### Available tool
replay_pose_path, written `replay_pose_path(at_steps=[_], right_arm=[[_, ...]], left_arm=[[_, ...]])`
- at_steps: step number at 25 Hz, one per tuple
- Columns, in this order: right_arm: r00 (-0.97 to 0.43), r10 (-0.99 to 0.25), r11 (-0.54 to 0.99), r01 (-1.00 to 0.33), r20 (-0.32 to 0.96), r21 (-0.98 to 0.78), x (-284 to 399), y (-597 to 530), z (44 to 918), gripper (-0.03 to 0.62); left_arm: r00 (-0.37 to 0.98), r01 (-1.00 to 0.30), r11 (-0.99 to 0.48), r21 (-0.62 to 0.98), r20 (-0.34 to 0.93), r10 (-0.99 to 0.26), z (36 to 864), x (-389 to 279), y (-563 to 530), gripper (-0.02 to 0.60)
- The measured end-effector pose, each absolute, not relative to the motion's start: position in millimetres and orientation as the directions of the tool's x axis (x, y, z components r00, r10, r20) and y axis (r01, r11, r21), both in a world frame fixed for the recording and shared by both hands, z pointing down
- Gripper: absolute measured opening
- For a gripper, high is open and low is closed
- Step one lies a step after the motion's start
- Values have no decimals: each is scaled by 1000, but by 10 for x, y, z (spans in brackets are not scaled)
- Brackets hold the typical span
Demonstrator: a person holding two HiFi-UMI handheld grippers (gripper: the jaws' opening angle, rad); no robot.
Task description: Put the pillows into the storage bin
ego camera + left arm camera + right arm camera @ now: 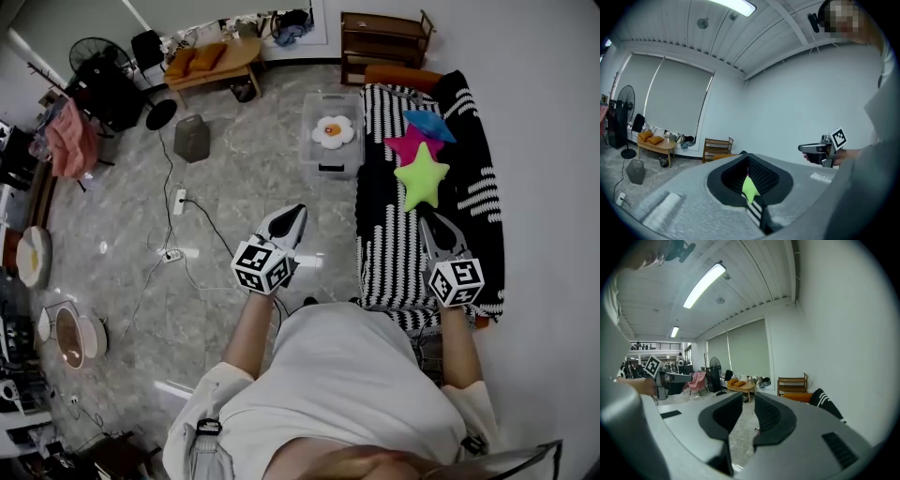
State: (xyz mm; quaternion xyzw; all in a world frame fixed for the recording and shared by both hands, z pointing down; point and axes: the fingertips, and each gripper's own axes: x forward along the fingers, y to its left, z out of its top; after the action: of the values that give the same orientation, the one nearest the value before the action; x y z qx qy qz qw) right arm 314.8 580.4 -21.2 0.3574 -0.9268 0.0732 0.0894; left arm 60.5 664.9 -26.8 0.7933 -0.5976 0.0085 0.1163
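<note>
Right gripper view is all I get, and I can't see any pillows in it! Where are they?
Observer: On the striped sofa lie a green star pillow, a pink star pillow and a blue pillow.
Operator: Is there a bin for them?
Observer: Yes, a clear storage bin stands on the floor beside the sofa, with a white flower pillow inside.
Operator: Is my other tool holding something?
Observer: No, the left tool is shut and empty.
</note>
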Motion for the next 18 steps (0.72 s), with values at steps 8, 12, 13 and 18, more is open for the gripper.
replay_pose_path(at_steps=[8,12,13,18], right_arm=[[-735,-645,734,-672,210,-96,3394,5595,-141,149],[-737,-640,735,-669,216,-109,3542,5505,-30,155],[-736,-641,733,-671,217,-111,3573,5486,-5,159],[-721,-662,708,-692,207,-143,3703,5323,81,219]], left_arm=[[276,-952,-247,179,165,-947,-205,848,6476,17],[268,-953,-234,191,175,-947,-119,966,6388,17],[267,-953,-232,195,178,-947,-100,985,6370,17],[277,-948,-233,215,201,-940,12,1045,6209,17]])
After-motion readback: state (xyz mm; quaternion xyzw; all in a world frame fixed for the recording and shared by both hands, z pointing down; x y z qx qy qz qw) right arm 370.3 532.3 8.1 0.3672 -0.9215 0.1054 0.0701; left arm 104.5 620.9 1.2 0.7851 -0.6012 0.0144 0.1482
